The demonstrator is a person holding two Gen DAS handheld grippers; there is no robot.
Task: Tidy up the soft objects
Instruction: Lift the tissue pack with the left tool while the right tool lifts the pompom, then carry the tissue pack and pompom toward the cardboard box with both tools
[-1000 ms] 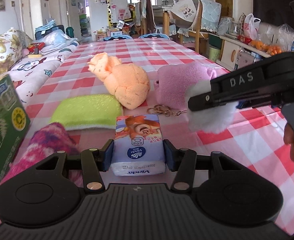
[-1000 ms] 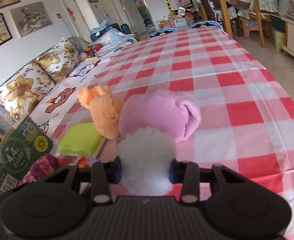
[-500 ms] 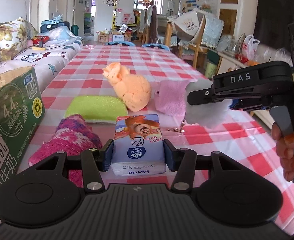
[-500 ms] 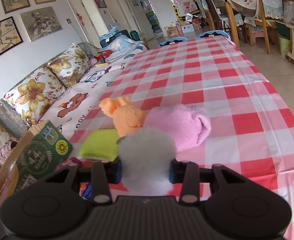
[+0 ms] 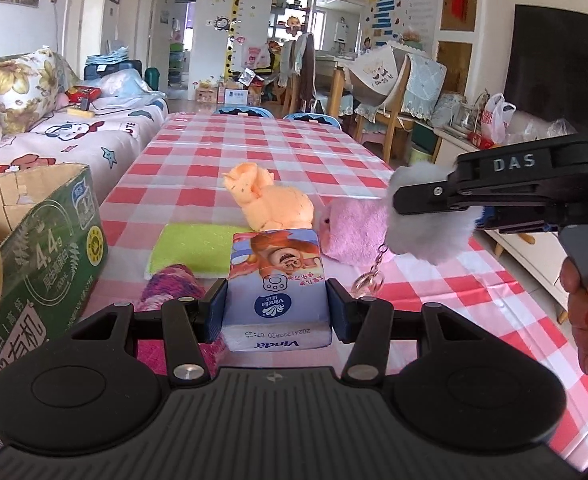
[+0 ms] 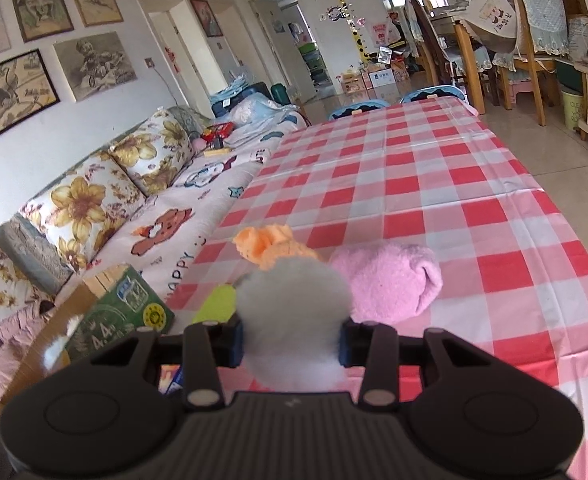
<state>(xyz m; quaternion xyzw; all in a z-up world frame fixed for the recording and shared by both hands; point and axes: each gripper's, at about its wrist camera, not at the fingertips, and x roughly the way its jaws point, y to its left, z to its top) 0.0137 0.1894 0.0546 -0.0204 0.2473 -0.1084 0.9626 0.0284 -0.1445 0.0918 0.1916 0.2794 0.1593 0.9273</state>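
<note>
My left gripper point(image 5: 277, 309) is shut on a Vinda tissue pack point(image 5: 277, 280) and holds it above the table. My right gripper point(image 6: 292, 338) is shut on a white fluffy pom-pom point(image 6: 294, 316); in the left wrist view the pom-pom point(image 5: 430, 218) hangs at the right with a keyring chain point(image 5: 374, 276) dangling below. On the checked tablecloth point(image 5: 254, 152) lie an orange plush point(image 5: 272, 202), a pink towel roll point(image 5: 354, 232), a green sponge cloth point(image 5: 192, 248) and a magenta knitted item point(image 5: 174, 284).
An open green cardboard box point(image 5: 42, 248) stands at the table's left edge, also in the right wrist view point(image 6: 118, 312). A sofa with flowered cushions point(image 6: 106, 200) runs along the left. Chairs and cabinets stand at the right and far end.
Both grippers have risen with their loads. The pom-pom's keyring has left the table and hangs free. The green box has come further into view at left.
</note>
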